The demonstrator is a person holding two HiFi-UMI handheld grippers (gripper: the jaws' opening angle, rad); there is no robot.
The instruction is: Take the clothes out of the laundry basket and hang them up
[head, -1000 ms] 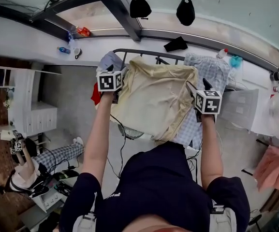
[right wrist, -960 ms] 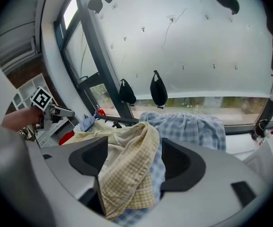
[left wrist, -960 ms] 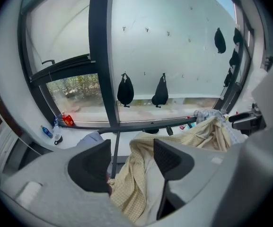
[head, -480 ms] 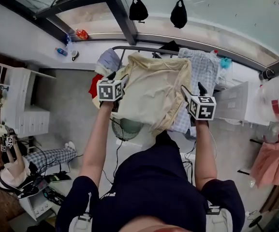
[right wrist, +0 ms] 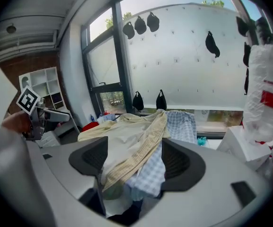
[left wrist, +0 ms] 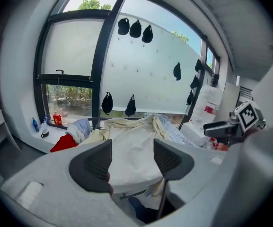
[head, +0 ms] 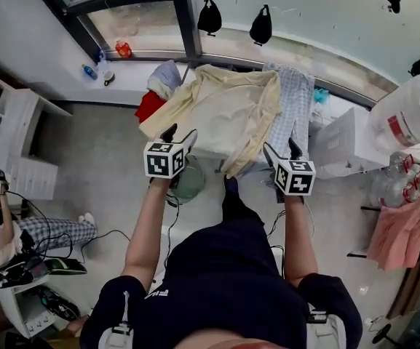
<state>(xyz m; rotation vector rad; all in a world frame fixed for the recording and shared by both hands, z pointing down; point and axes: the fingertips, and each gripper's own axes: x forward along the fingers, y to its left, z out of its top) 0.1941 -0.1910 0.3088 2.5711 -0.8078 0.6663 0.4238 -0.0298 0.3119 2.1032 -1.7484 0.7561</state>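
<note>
A cream shirt (head: 224, 111) lies spread over the drying rack by the window, with a blue checked cloth (head: 295, 107) draped beside it on the right. My left gripper (head: 180, 135) hangs open just short of the shirt's near left edge, holding nothing. My right gripper (head: 281, 151) is open too, near the checked cloth's lower end. In the left gripper view the shirt (left wrist: 131, 150) shows beyond the empty gap of the left gripper (left wrist: 132, 160). The right gripper view shows shirt (right wrist: 127, 141) and checked cloth (right wrist: 179, 122) past the open right gripper (right wrist: 136, 157).
A red garment (head: 150, 106) and a grey-blue one (head: 164, 75) hang at the rack's left end. A green round container (head: 188, 184) sits under the rack. White boxes (head: 333, 140), a plastic bag (head: 410, 118) and pink cloth (head: 406, 231) stand right. A seated person (head: 20, 238) is at left.
Both grippers were at the cream shirt's side edges; now they have drawn back toward me, apart from it. The shirt stays draped on the rack.
</note>
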